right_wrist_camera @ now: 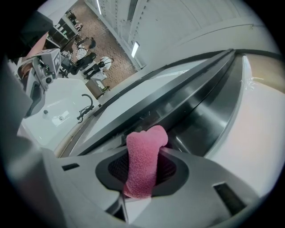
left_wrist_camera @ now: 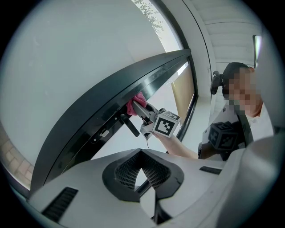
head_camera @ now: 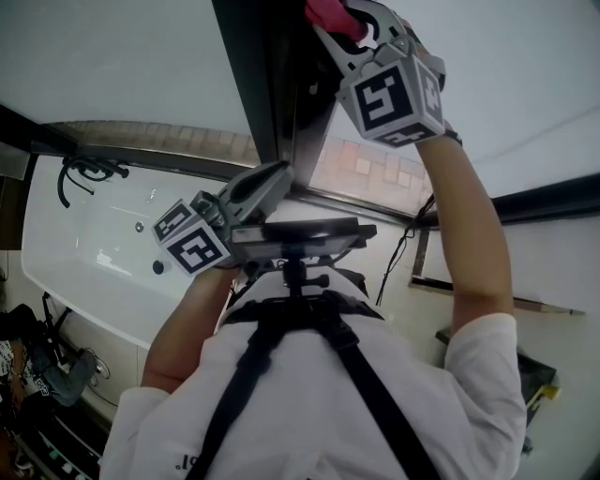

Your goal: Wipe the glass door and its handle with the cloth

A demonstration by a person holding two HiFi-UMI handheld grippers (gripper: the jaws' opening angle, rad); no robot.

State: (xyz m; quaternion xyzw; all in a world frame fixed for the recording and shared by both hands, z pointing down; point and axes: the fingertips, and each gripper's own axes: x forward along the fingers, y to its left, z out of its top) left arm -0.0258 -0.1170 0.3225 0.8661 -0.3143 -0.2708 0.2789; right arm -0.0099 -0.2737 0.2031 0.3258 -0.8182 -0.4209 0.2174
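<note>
My right gripper (head_camera: 349,21) is raised high and shut on a rolled pink cloth (right_wrist_camera: 143,158). The cloth's tip presses against the dark metal frame (head_camera: 258,75) of the glass door. In the left gripper view the cloth (left_wrist_camera: 136,101) meets the frame (left_wrist_camera: 107,104) just above a black lever handle (left_wrist_camera: 129,125), with the pale glass (left_wrist_camera: 67,67) beyond. My left gripper (head_camera: 274,178) hangs lower, close to the frame's foot. Its jaws meet at the tips (left_wrist_camera: 141,151) with nothing between them.
A white bathtub (head_camera: 84,244) with a black tap (head_camera: 86,171) lies to the left. Dark chairs and clutter (head_camera: 42,375) stand at the lower left. A chest-mounted device (head_camera: 298,234) sits under the left gripper. A black cable (head_camera: 398,253) hangs on the right.
</note>
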